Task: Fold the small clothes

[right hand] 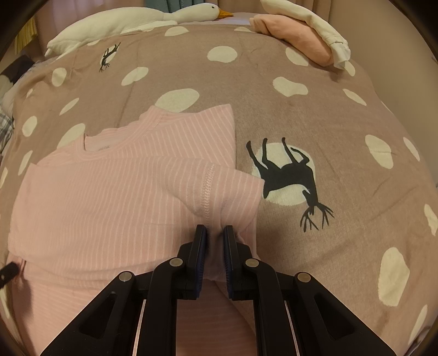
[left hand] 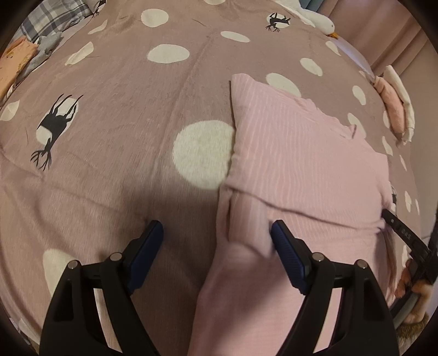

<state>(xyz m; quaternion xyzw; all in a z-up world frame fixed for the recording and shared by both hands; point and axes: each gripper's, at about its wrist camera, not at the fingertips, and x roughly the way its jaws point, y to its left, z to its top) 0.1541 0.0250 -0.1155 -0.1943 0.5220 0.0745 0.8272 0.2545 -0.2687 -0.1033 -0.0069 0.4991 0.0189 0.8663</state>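
A small pink striped shirt (left hand: 301,164) lies on the spotted mauve bedspread (left hand: 123,137), partly folded, one sleeve laid across its body. My left gripper (left hand: 216,232) hovers open over the shirt's left edge, one fingertip over the bedspread, the other over the pink cloth, nothing pinched. In the right wrist view the same shirt (right hand: 109,191) fills the left half, neckline away from me. My right gripper (right hand: 215,235) is shut on a fold of the shirt near the stitched sleeve hem (right hand: 208,189). The right gripper's finger (left hand: 402,232) shows at the left view's right edge.
Folded pink and cream clothes (right hand: 301,35) are stacked at the far right of the bed. A white goose plush (right hand: 137,22) lies along the far edge. A plaid and orange pile (left hand: 32,41) sits at the far left. A hand (left hand: 410,284) grips the right tool.
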